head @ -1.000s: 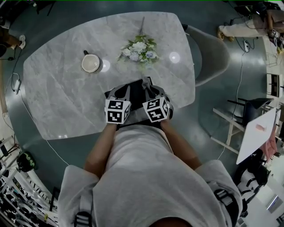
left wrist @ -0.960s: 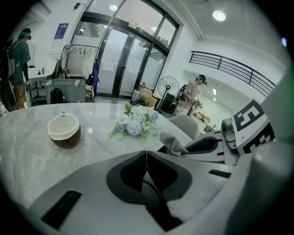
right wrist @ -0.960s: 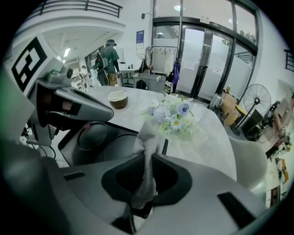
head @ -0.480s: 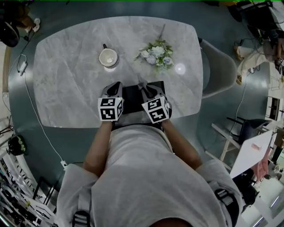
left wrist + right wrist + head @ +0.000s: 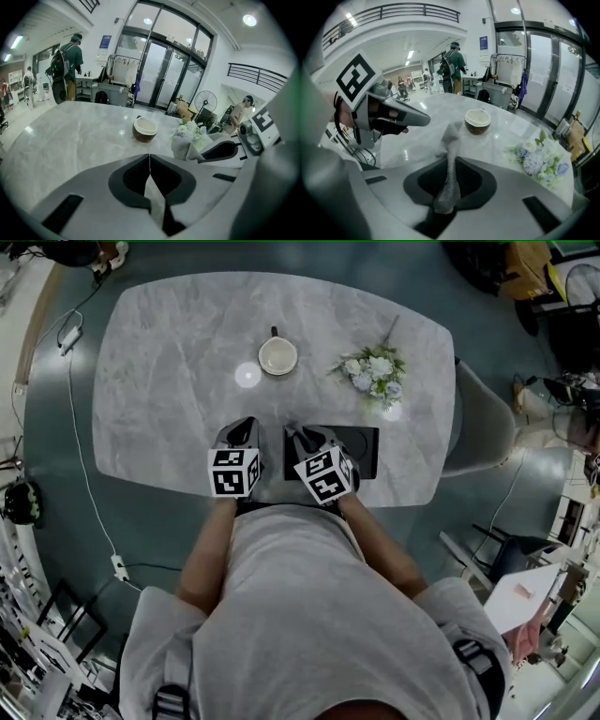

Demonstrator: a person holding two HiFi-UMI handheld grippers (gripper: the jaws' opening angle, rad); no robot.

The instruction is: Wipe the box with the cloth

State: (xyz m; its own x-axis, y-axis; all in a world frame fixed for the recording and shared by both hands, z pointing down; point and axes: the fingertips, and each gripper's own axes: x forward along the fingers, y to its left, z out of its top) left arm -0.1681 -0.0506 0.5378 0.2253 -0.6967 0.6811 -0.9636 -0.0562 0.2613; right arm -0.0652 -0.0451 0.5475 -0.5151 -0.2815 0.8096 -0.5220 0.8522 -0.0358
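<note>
- Table (image 5: 169,381): pale marble top with rounded corners, on a dark teal floor.
- Box (image 5: 361,451): black and flat, lying on the table close to its near edge, below the flowers and to the right of the cup. Its left part is covered by the right gripper in the head view. Neither gripper view shows it.
- Cloth (image 5: 451,140): grey and knitted-looking, bunched into a narrow strip. It runs up through the right gripper's jaws and sticks out past their tips, leaning slightly left.
- Right gripper (image 5: 300,435): jaws closed on the cloth, which fills the gap between them. In the head view its tips sit over the box's left end; whether the cloth touches the box cannot be told.
- Left gripper (image 5: 150,161): jaws pressed together, only a thin seam between them and nothing held. It sits over bare table just left of the box, beside the right gripper but apart from it.
- Marker cubes: one on each gripper, black-and-white squares facing up, just beyond the table's near edge.
- Cup (image 5: 277,356): round, with a pale inside, a dark outside and a small handle. It stands upright past the grippers, toward the table's far side.
- Flowers (image 5: 375,371): a small bunch of white and pale blue blooms with green leaves, lying on the table right of the cup.
- Chair (image 5: 483,423): grey, at the table's right end.
- Background: glass doors and several people standing well beyond the table.
</note>
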